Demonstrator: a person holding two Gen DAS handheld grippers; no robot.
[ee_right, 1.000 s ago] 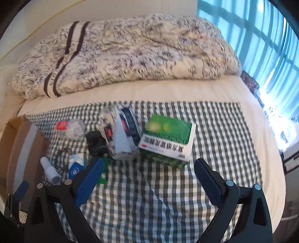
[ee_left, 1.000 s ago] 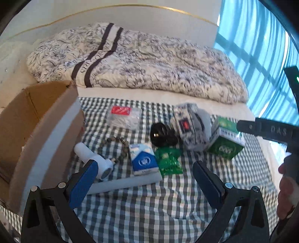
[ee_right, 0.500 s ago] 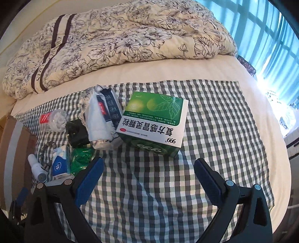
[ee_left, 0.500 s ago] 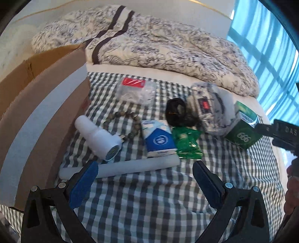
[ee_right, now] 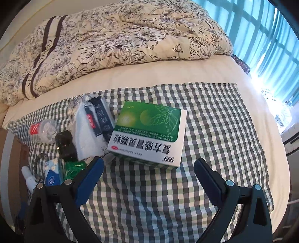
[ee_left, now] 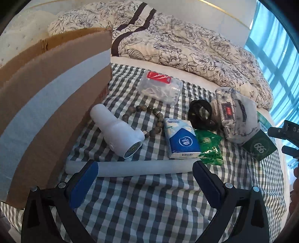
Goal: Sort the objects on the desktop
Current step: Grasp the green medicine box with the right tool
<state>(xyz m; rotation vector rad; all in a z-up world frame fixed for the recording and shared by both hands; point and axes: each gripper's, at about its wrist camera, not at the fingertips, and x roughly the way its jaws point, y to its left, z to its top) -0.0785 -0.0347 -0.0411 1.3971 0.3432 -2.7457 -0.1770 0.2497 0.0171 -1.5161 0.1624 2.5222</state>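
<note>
Spread over a bed, the grey-and-white checked cloth [ee_right: 214, 119] carries clutter. Right gripper [ee_right: 148, 174], fingers wide and empty, faces the green-and-white cardboard medicine box [ee_right: 149, 134]: probably light, stiff, crushable; grip its side walls. Left gripper [ee_left: 144, 175] gapes too.

A bed [ee_right: 149, 74] with a cream sheet fills the room ahead. A grey-and-white checked cloth [ee_right: 214, 130] is spread over its near part, and a rumpled floral duvet [ee_right: 121, 37] with dark stripes lies beyond. Far right, blue curtains [ee_right: 261, 28] glow with daylight. A pale wall [ee_left: 214, 15] stands behind.
</note>
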